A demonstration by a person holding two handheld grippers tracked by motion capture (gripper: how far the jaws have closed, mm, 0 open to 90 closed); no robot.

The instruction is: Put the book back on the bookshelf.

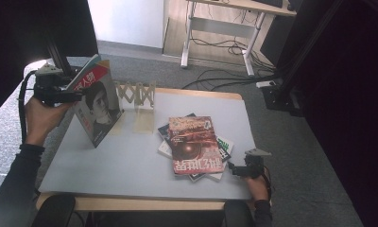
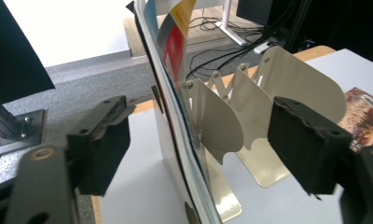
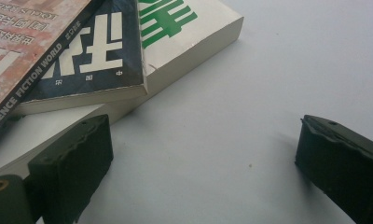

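A magazine (image 1: 99, 106) with a face on its cover stands upright at the table's left, leaning by a cream folding book rack (image 1: 137, 97). My left gripper (image 1: 77, 97) is at the magazine's upper left edge. In the left gripper view the magazine's edge (image 2: 173, 51) runs between the jaws of my left gripper (image 2: 203, 144), which stand apart from it, open. The rack's cream plates (image 2: 292, 88) stand behind it. My right gripper (image 1: 234, 169) rests low on the table, open and holding nothing, beside a stack of books (image 1: 192, 146) topped by a red magazine.
In the right gripper view, my right gripper (image 3: 205, 168) faces bare grey table (image 3: 250, 116), with a white book with green letters (image 3: 189, 28) and a dark blue book (image 3: 96, 56) just ahead to the left. Desk legs and cables (image 1: 220, 47) lie beyond the table.
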